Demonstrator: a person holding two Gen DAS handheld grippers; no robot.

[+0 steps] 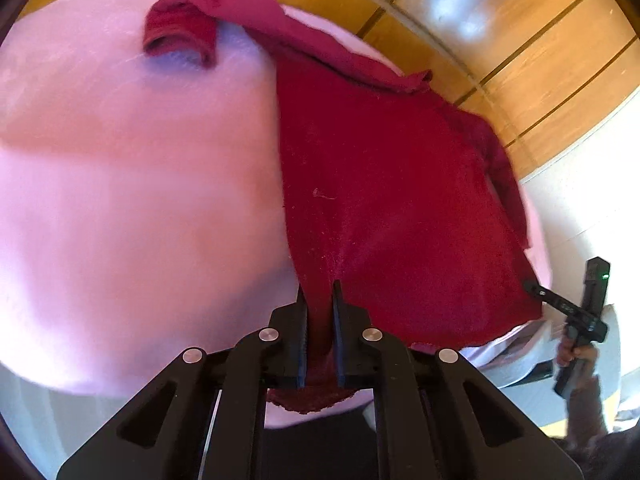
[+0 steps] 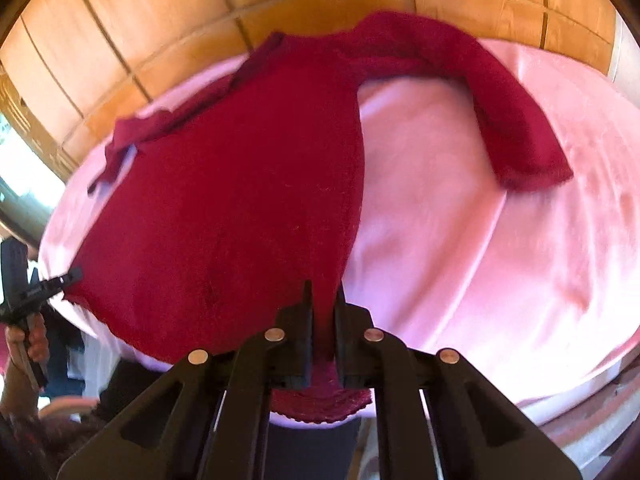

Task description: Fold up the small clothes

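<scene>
Both grippers, left [image 1: 320, 300] and right [image 2: 323, 300], pinch the hem corners of a red sweater [image 1: 392, 200] stretching away across the pink bed [image 1: 120, 200].

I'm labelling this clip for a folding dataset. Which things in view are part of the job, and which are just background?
Part of the job:
red sweater
left gripper, shut on the sweater's hem
right gripper, shut on the hem
pink sheet it lies on

Background:
wooden panelling
</scene>
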